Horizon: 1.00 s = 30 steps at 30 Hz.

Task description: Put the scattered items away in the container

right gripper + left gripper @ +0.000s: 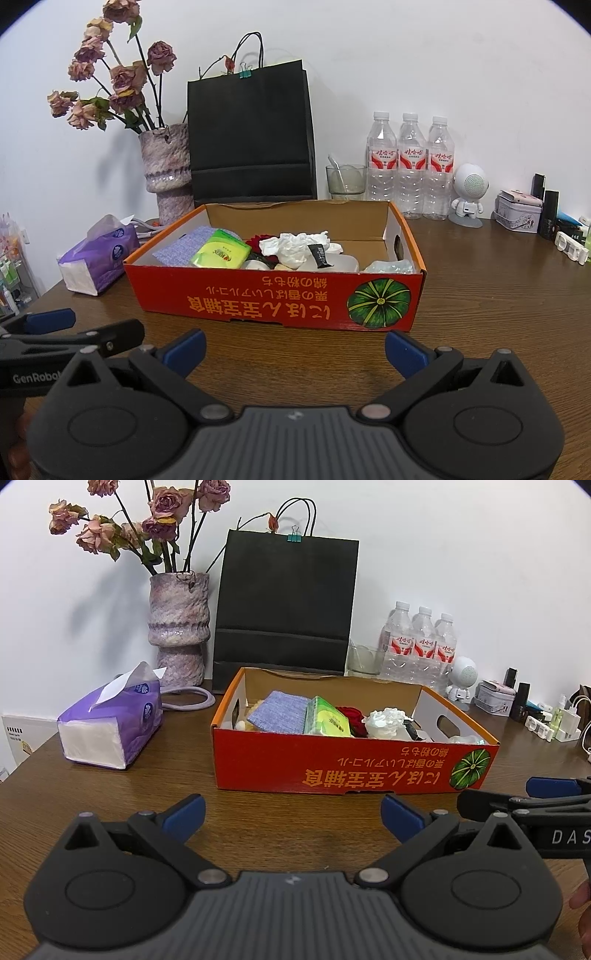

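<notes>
The wooden table (480, 295) carries a red box (273, 295), tissue pack (96, 258) (purple), vase (166, 173), black bag (251, 140) and bottles (410, 166).

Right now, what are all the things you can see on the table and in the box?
box: 1, red cardboard with pumpkin picture, table middle
blue cloth: 1, in box, left end
green packet: 1, in box, beside the cloth
white crumpled tissue: 1, in box, middle
tissue pack: 1, purple, left of box
vase: 1, mauve, holding dried pink roses, behind tissue pack
paper bag: 1, black, behind box
water bottles: 3, clear, red labels, back right
glass: 1, clear, beside bottles
robot figure: 1, white, right of bottles
left gripper: black, blue pads, open, empty
right gripper: same, open, empty
</notes>
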Available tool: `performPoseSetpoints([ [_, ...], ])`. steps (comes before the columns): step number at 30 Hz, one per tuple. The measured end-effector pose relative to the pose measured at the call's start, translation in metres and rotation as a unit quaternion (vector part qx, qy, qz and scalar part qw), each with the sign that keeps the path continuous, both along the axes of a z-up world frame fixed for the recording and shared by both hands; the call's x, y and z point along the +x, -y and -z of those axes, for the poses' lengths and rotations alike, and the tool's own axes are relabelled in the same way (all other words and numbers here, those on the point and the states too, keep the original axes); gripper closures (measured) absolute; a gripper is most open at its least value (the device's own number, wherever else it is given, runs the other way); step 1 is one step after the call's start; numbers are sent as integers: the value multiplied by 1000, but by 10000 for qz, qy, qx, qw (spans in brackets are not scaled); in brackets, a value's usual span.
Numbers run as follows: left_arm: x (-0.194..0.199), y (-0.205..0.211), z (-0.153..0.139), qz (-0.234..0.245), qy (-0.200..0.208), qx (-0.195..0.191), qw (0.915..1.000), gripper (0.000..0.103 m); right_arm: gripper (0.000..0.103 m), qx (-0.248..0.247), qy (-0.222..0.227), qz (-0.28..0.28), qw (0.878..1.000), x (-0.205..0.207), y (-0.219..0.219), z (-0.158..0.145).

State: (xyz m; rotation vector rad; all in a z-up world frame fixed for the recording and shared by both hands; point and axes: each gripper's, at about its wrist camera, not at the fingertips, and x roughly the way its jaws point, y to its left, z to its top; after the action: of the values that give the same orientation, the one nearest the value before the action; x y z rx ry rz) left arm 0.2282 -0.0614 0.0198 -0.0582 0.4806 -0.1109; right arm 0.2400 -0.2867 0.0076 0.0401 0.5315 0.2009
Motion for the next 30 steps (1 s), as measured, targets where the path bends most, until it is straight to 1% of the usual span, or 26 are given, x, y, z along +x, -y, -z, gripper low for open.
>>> performPoseSetpoints([
  [30, -1, 1, 0, -33, 4, 11, 10000, 0, 0, 3, 5, 6, 10000, 0, 1, 0],
])
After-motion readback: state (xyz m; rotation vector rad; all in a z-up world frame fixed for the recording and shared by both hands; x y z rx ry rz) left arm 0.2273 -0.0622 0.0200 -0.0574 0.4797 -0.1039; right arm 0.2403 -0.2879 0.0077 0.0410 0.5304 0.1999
